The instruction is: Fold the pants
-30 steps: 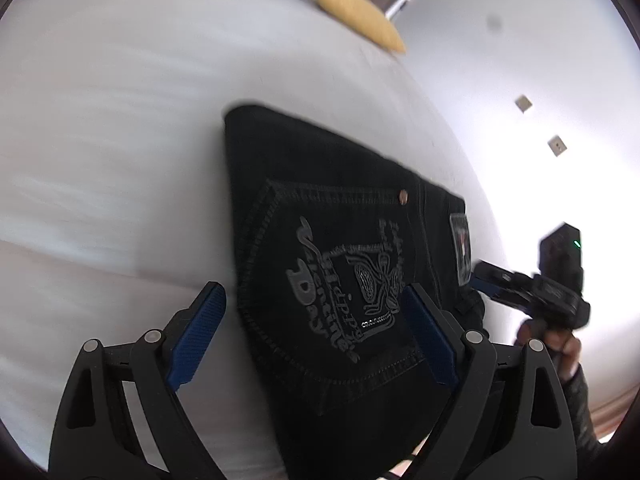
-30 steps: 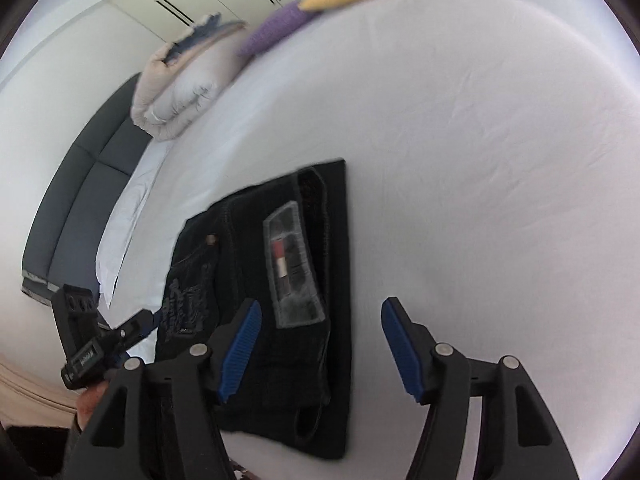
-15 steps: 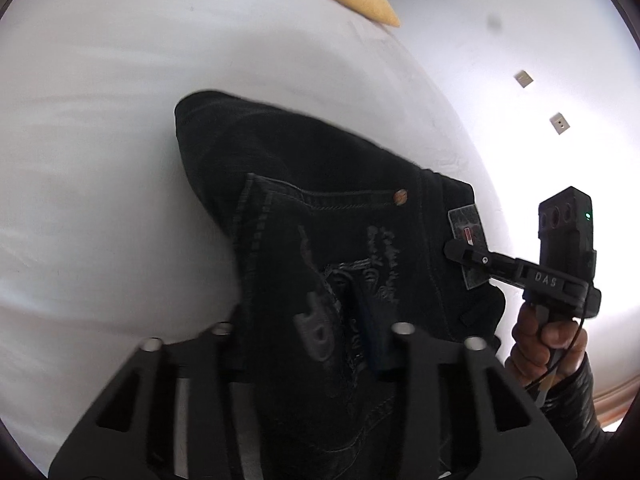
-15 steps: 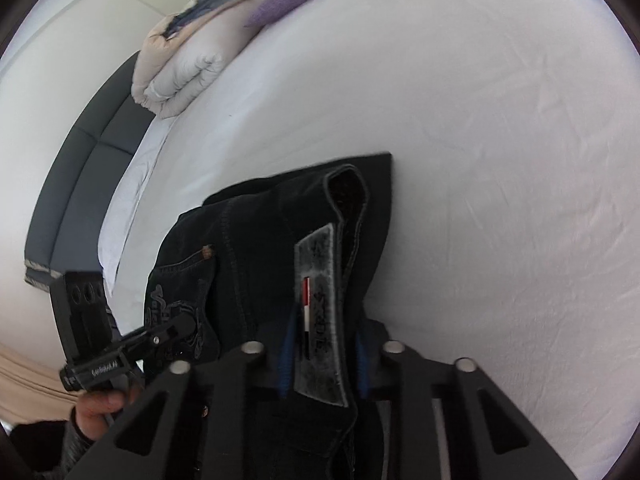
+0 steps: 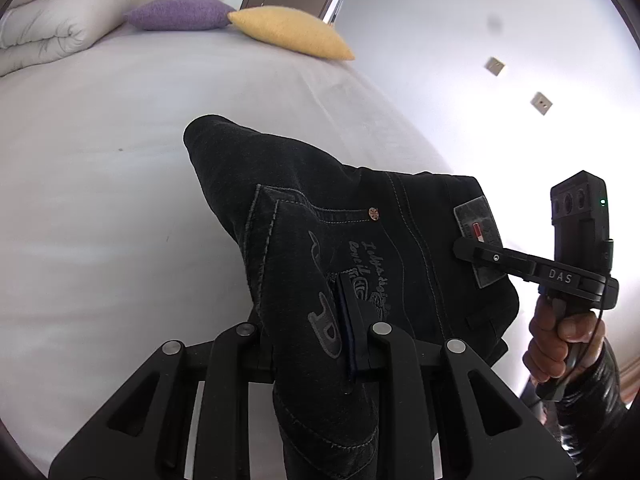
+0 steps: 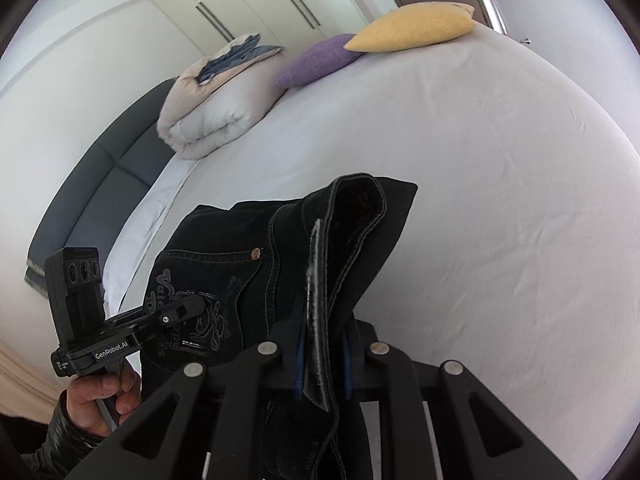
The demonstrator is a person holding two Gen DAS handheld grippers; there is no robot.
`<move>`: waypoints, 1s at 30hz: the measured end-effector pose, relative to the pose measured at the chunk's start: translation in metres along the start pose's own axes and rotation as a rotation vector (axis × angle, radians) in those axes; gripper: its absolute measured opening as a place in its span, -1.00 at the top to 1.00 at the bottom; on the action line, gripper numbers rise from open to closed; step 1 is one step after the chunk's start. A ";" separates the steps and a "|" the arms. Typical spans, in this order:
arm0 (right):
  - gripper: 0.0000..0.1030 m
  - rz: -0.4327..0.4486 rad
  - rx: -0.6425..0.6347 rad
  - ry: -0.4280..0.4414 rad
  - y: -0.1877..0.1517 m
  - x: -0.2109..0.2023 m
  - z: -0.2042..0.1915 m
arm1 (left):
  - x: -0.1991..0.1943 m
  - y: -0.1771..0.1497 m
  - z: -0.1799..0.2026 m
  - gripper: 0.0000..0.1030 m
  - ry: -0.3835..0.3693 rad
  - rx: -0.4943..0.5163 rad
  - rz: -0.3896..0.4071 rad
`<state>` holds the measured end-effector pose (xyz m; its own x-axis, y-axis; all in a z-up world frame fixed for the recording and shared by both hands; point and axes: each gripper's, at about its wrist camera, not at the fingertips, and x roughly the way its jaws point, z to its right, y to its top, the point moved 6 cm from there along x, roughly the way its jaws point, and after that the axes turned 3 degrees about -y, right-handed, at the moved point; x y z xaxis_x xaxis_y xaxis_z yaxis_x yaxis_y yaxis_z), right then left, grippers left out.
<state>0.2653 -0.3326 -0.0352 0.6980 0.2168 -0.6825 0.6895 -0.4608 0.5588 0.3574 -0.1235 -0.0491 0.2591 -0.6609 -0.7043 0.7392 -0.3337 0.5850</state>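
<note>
Above the near edge of the bed, we are lifting the black pants, left tool and right tool each pinching denim, likely needing carrying toward the far edge.

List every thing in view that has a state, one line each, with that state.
Black jeans: folded, near end lifted off the bed, far end resting on it.
Left claw: shut on the jeans' back pocket.
Right claw: shut on the jeans' waistband at the patch.
Duvet: folded, on the bed.
Bed: sheet smooth.
</note>
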 end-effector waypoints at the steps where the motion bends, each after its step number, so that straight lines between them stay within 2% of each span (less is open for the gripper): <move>1: 0.70 -0.005 0.009 -0.003 0.006 0.009 0.008 | 0.009 0.002 -0.006 0.60 0.007 -0.004 -0.009; 4: 0.69 -0.041 0.041 -0.008 0.007 0.035 0.032 | 0.046 -0.002 -0.019 0.57 0.034 -0.025 -0.054; 6: 0.63 -0.067 0.064 -0.032 0.006 0.054 0.050 | 0.059 -0.009 -0.027 0.40 0.052 -0.036 -0.071; 7: 0.50 -0.074 0.079 -0.044 0.003 0.062 0.060 | 0.063 -0.013 -0.032 0.33 0.054 -0.044 -0.068; 8: 0.33 -0.075 0.087 -0.044 0.000 0.065 0.066 | 0.065 -0.016 -0.037 0.12 0.062 -0.050 -0.060; 9: 0.29 -0.067 0.100 -0.037 -0.003 0.068 0.073 | 0.066 -0.018 -0.041 -0.10 0.074 -0.055 -0.054; 11: 0.27 -0.037 0.124 0.023 -0.007 0.068 0.082 | 0.065 -0.021 -0.048 -0.28 0.092 -0.062 -0.035; 13: 0.25 -0.019 0.111 0.031 -0.008 0.068 0.081 | 0.065 -0.020 -0.053 -0.31 0.102 -0.051 -0.025; 17: 0.01 -0.001 0.088 -0.021 -0.015 0.055 0.081 | 0.051 -0.027 -0.043 -0.38 0.177 0.002 0.009; 18: -0.03 0.005 0.089 -0.041 -0.016 0.051 0.080 | 0.045 -0.029 -0.043 -0.46 0.194 0.009 0.022; 20: -0.14 0.025 0.085 -0.100 -0.024 0.033 0.078 | 0.022 -0.037 -0.034 -0.58 0.241 0.032 0.082; 23: -0.17 0.092 0.048 -0.169 -0.035 -0.003 0.071 | -0.024 -0.044 -0.009 -0.89 0.323 0.115 0.212; 27: -0.35 0.257 -0.021 -0.249 -0.048 -0.065 0.039 | -0.102 -0.053 0.042 -1.00 0.403 0.214 0.447; 28: -0.48 0.323 -0.051 -0.280 -0.052 -0.087 0.027 | -0.127 -0.058 0.058 -1.00 0.442 0.235 0.515; 30: -0.67 0.420 -0.087 -0.302 -0.055 -0.118 0.007 | -0.163 -0.064 0.075 -1.00 0.470 0.252 0.597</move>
<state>0.1436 -0.3383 0.0112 0.8399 -0.2354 -0.4890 0.3843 -0.3784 0.8421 0.2208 -0.0447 0.0587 0.8433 -0.4419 -0.3060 0.2444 -0.1919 0.9505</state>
